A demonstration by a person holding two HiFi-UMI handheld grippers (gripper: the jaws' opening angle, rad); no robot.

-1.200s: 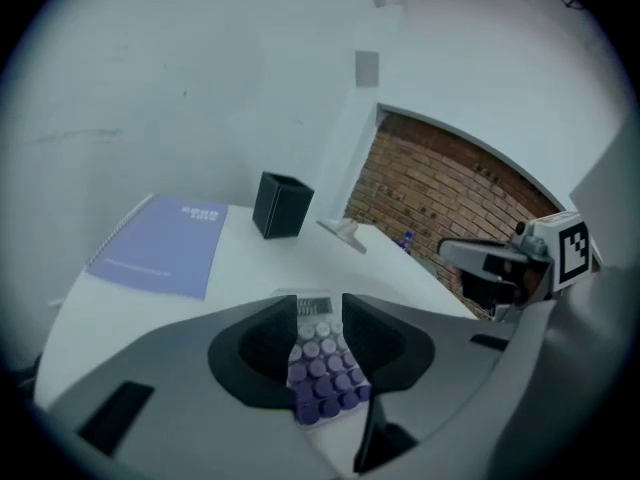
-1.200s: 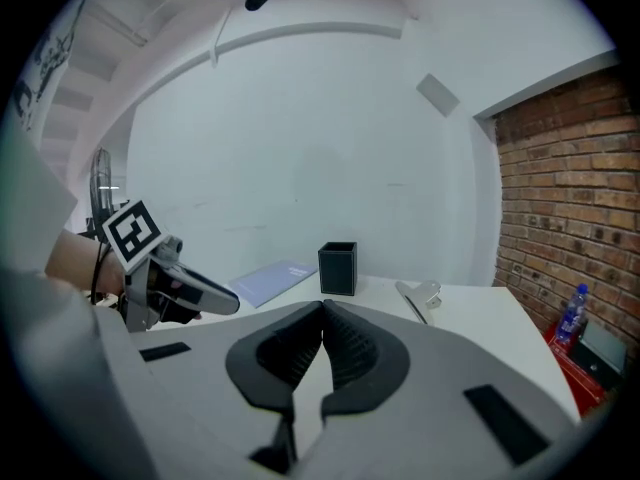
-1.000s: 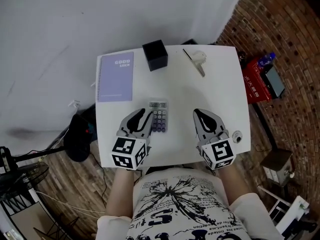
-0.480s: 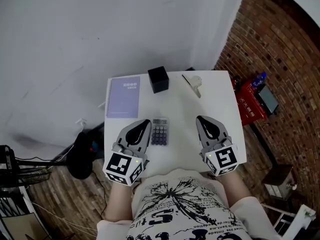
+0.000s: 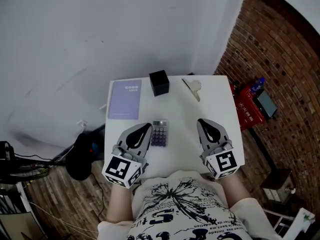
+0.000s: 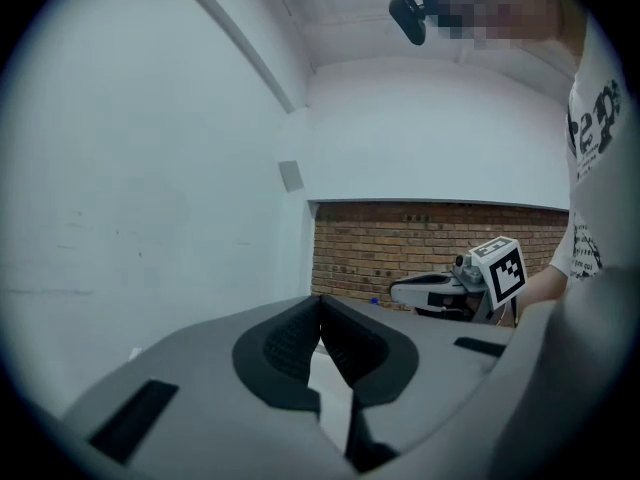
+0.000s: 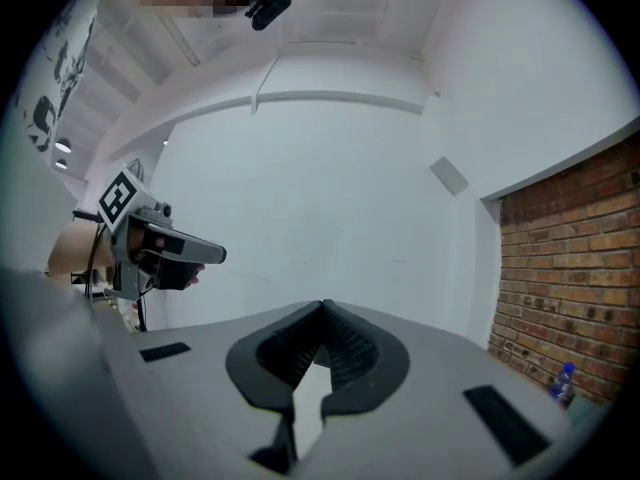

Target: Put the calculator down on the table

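The calculator (image 5: 159, 133), grey with purple keys, lies flat on the white table (image 5: 180, 109), just right of my left gripper's tip. In the head view my left gripper (image 5: 146, 127) sits beside the calculator, apart from it. In the left gripper view the left gripper (image 6: 320, 299) is shut with nothing between its jaws and points up at the wall. My right gripper (image 5: 202, 121) hovers over the table's right part. The right gripper view shows the right gripper (image 7: 322, 305) shut and empty too. The calculator is out of sight in both gripper views.
A purple notebook (image 5: 125, 99) lies at the table's back left, a black box (image 5: 159, 82) at the back middle, and a white object (image 5: 192, 87) at the back right. A red case (image 5: 248, 107) and a bottle (image 5: 257, 80) sit on the floor by the brick wall.
My left gripper let go of the calculator, which now rests on the table. The left gripper has drawn back and tipped upward. Its jaws have closed empty.
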